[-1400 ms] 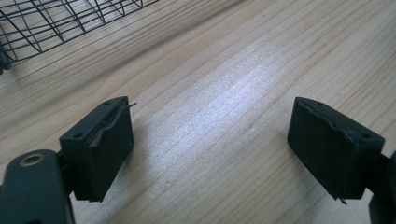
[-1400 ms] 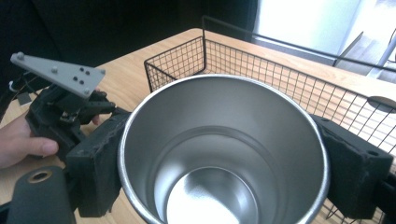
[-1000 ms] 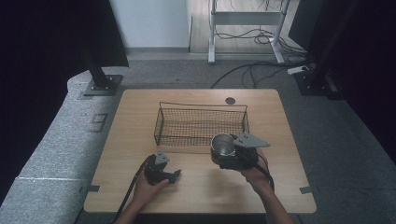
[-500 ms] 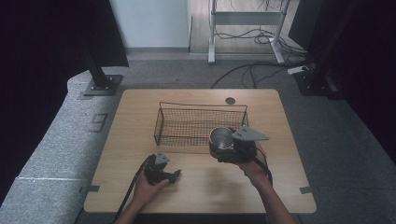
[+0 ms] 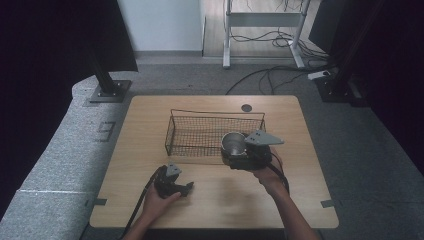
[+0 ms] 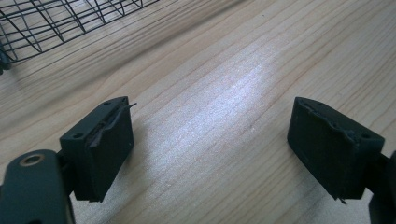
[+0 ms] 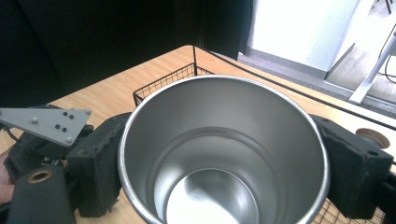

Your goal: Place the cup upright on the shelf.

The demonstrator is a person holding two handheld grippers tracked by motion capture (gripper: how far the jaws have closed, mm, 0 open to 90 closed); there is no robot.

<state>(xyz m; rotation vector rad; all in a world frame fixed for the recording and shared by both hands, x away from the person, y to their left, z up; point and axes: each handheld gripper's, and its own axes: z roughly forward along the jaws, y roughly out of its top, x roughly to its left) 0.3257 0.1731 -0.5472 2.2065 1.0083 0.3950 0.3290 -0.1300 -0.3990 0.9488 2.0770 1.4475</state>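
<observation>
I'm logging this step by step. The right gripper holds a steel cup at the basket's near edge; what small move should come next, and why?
Probably carry the cup forward over the basket rim and lower it inside. The right gripper grips it upright at the near wall, and the basket looks empty. The left gripper rests open on the table.

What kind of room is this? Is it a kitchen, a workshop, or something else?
Probably a lab or recording studio, not a kitchen. A bare wooden table stands on grey carpet between black curtains, with loose cables on the floor behind. On it sits just a wire basket.
</observation>
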